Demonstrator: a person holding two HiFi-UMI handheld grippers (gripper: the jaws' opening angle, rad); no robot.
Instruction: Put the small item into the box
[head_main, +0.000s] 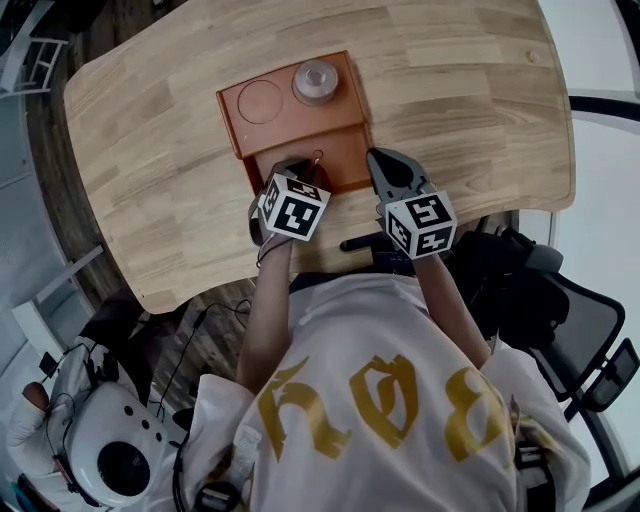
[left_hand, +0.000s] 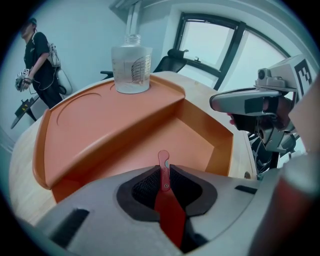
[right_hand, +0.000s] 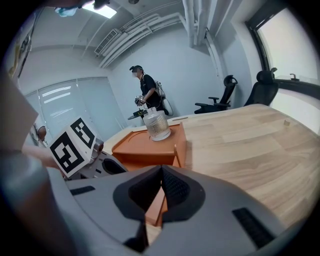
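"Orange box (head_main: 290, 128) first. Where does it sit?"

"On the pale wooden table (head_main: 450, 100), near the person's edge. It has a raised shelf at the far side and a deeper open compartment at the near side. A clear jar (head_main: 316, 81) stands upright on the shelf, beside a round recess (head_main: 260, 101) pressed into it."

"And the small item?"

"It's a thin red piece (left_hand: 163, 159), flat, with a rounded hooked tip. The left gripper (left_hand: 164, 175) has it: the fingers stand narrow, pressed on its two sides, with the tip poking out past the pads. From the head view that gripper (head_main: 298, 168) hangs over the near compartment, so the red piece is above the opening. Whether it touches the compartment floor I can't tell."

"What about the other hand's tool?"

"The right gripper (right_hand: 161, 172) has its fingers brought together with nothing between them. It sits just beside the box's near right corner (head_main: 385, 165), over bare table. Its own view shows the box wall and the jar (right_hand: 157, 125) beyond the fingers."

"Anything else around?"

"A person (right_hand: 147, 92) stands in the background past the far end of the table, with office chairs (right_hand: 227, 92) by the window."
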